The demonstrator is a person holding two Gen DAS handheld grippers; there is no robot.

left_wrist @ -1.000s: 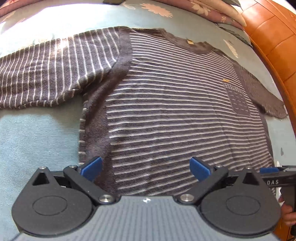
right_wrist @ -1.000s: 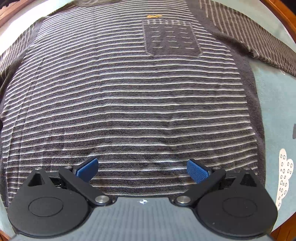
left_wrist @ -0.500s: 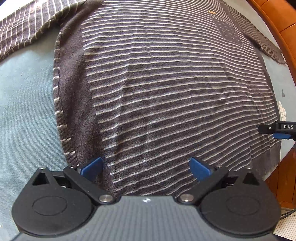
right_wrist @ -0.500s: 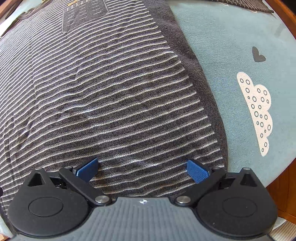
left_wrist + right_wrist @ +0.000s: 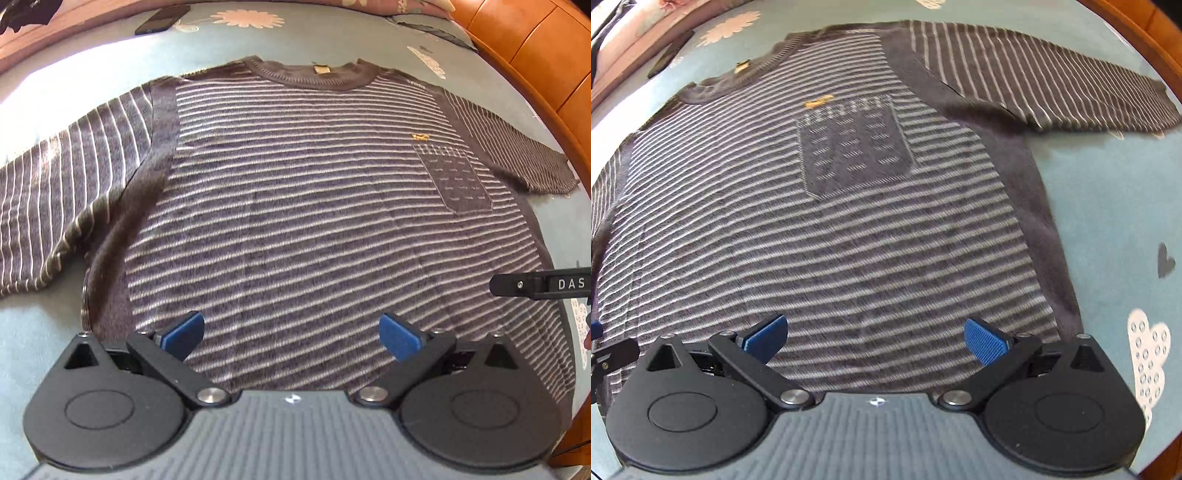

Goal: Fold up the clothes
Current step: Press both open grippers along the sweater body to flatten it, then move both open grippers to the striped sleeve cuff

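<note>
Garment: a dark grey knitted sweater with thin pale horizontal stripes (image 5: pixel 306 206) lies flat and face up on the bed, filling the middle of both views, neckline toward the top of the frame.
Sleeves: both spread sideways; in the left wrist view one runs to the left edge, the other to the right edge.
Pocket: a dark chest pocket with dashed pattern (image 5: pixel 853 147) sits in the upper middle of the right wrist view, a small orange emblem just above it.
Bed: a pale teal sheet printed with white flowers, clouds and a dark heart (image 5: pixel 1108 229) lies under the sweater.
Left claw (image 5: pixel 291 334): blue-padded fingers wide apart, holding nothing, low centre of frame over the sweater's hem area.
Right claw (image 5: pixel 875 338): blue-padded fingers wide apart, empty, low centre over the lower body of the sweater.
Background: a dark flat phone-like object (image 5: pixel 162 19) lies on the sheet at the upper left; orange padded headboard (image 5: pixel 535 44) at the upper right.
</note>
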